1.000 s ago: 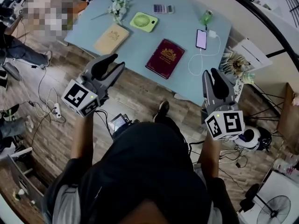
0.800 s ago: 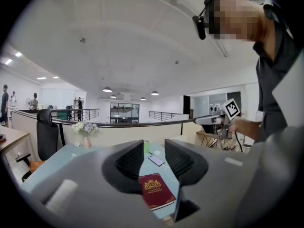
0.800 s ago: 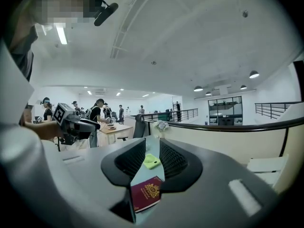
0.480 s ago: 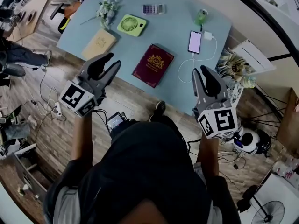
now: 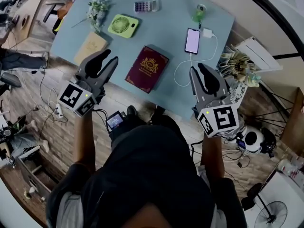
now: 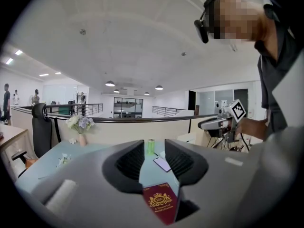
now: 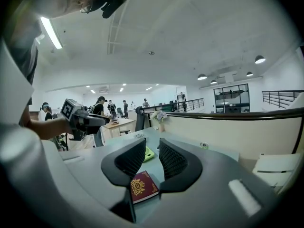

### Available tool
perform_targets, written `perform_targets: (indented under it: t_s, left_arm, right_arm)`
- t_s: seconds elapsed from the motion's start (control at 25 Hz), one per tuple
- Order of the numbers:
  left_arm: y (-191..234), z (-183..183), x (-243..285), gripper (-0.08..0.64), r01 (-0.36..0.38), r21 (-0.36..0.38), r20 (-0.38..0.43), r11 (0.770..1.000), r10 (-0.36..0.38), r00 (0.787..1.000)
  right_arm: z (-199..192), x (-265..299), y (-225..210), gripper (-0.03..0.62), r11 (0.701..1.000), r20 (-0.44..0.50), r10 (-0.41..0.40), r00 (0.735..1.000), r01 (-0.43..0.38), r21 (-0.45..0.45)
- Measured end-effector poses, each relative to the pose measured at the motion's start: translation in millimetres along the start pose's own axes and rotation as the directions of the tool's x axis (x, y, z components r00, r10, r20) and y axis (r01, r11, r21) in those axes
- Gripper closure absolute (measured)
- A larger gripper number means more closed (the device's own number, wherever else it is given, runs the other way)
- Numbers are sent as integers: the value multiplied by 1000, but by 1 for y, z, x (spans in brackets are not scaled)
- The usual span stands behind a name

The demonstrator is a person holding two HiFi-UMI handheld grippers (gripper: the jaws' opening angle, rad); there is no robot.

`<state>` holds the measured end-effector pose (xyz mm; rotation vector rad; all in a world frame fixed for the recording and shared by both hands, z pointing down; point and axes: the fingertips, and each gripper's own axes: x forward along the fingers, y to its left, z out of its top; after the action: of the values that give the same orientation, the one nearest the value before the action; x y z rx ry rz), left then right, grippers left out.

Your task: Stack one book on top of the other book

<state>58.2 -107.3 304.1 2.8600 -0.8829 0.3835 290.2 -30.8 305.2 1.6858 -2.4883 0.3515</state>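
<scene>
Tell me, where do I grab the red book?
Likely by its near short edge, coming low from the person's side. The red book lies flat on the table, looks too wide for the jaws from above, and that edge sits near the table's front.

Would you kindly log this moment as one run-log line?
stage: pre-grasp | left gripper: open, empty | right gripper: open, empty | red book: flat on table | tan book: flat, apart from red | stack: not yet done

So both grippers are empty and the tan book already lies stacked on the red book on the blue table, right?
Not stacked. The head view shows the tan book lying apart from the red book, to its left on the blue table. The left gripper and right gripper are indeed empty.
</scene>
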Motion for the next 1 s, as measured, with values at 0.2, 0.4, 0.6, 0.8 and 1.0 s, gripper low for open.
perform_targets:
  t_s: [0.2,0.4,0.6,0.8,1.0]
  left_arm:
    - [12,-11,24,385,21,-23,-18,1000,-21,1000]
    - [27,-38,47,385,85,-59,-27,995,-87,996]
    - [50,-79,72,385,141,-96,-65,985,-148,987]
    - [65,-119,95,385,190,-153,-113,970,-208,972]
    - [72,-172,112,385,224,-213,-189,951,-265,945]
  right_arm:
    - [-13,18,-7,511,1000,-33,0,999,0,20]
    - [-33,39,-6,511,998,-68,-23,997,27,58]
    - [-68,65,-3,511,989,-124,-59,991,74,125]
    - [-115,88,-1,511,973,-206,-98,974,137,188]
    - [-175,109,4,511,950,-306,-110,946,190,248]
